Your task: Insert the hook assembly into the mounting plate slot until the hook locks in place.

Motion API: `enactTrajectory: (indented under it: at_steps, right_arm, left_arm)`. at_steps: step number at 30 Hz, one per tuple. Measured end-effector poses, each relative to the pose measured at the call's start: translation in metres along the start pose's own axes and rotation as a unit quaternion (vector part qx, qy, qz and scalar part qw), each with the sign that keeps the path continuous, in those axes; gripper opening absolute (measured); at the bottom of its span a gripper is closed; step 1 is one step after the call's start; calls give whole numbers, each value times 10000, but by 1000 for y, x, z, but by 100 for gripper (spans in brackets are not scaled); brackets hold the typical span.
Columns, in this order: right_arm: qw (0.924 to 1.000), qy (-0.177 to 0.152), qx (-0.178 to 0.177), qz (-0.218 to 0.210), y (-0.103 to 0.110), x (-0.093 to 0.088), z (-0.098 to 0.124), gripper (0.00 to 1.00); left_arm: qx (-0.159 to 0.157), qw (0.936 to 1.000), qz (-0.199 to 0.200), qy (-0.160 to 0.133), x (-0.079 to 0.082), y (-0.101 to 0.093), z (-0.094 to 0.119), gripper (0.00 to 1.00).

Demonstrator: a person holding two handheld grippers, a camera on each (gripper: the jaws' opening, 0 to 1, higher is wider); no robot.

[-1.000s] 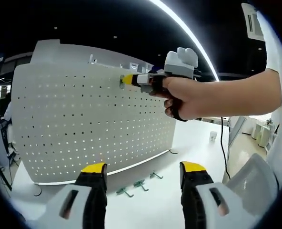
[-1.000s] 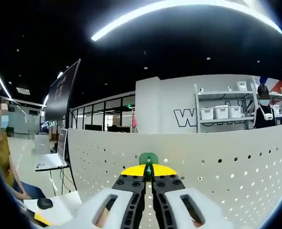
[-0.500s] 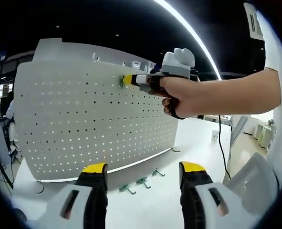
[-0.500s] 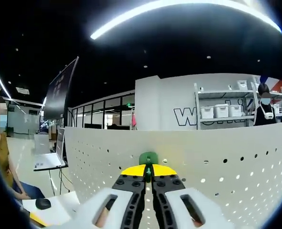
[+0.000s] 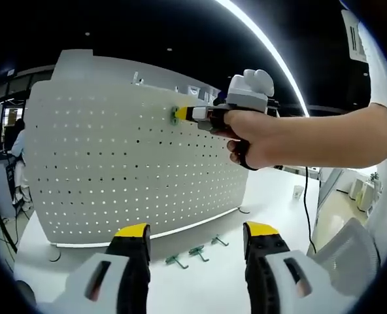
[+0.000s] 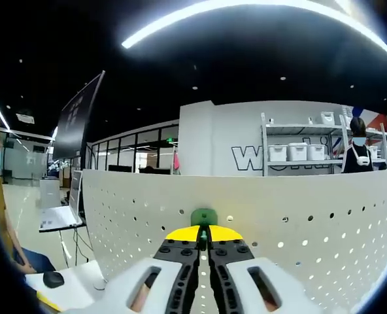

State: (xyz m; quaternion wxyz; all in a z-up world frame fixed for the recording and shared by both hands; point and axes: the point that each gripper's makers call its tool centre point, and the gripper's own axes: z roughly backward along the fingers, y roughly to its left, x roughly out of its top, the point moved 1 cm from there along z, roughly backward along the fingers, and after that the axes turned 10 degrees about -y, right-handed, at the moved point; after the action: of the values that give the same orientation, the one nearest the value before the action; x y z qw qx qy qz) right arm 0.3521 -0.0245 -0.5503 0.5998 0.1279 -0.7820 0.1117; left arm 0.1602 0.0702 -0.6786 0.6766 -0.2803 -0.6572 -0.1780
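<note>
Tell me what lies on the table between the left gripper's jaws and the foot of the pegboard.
In the left gripper view, three green hooks lie loose on the white table, between the left gripper and the base of the pegboard.

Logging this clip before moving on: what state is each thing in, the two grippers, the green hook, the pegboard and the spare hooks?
Right gripper: shut on the green hook.
Green hook: held against the pegboard near its top edge.
Left gripper: open, holding nothing.
Pegboard: standing upright on the table.
Spare hooks: three lying loose on the table.
</note>
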Motion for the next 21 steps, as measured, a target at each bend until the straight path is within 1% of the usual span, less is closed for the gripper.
enactTrajectory:
  at_steps: [2, 5, 6, 8, 9, 11, 13, 16, 17, 19, 21]
  right_arm:
    - [9999, 52, -152, 59, 0, 0, -1, 1]
    - [9994, 39, -340, 3, 0, 0, -2, 1]
    - [9991, 98, -390, 159, -1, 0, -3, 2]
    - [9989, 67, -446, 93, 1, 1, -6, 2]
    - [9984, 100, -521, 193, 0, 0, -6, 2]
    - [9980, 93, -625, 59, -1, 1, -7, 2]
    - [9977, 106, -665, 60, -1, 0, -7, 2]
    - [9970, 127, -752, 91, 0, -1, -6, 2]
    - [9962, 93, -864, -18, -1, -1, -5, 2]
    - [9955, 96, -945, -17, -1, -1, -5, 2]
    - [9942, 66, -1063, -125, -2, -1, -6, 2]
  left_arm:
    - [-1, 10000, 2, 1, 0, 0, 0, 59]
    - [-32, 10000, 4, 2, -1, -1, 0, 58]
    - [-50, 10000, 33, 6, -3, -2, 0, 58]
    - [-86, 9999, 28, 44, -5, -4, 1, 58]
    - [-102, 9999, 24, 44, -5, -5, 1, 58]
    - [-150, 9999, -12, 36, -5, -8, 2, 57]
    - [-151, 9998, -87, 37, -4, -8, 5, 55]
    - [-139, 9999, -46, 8, -4, -5, 9, 56]
    - [-118, 9999, -44, 21, -4, -4, 10, 56]
    - [-104, 9999, -42, 5, -3, -4, 11, 56]
    - [-116, 9999, -36, -12, -2, -4, 13, 56]
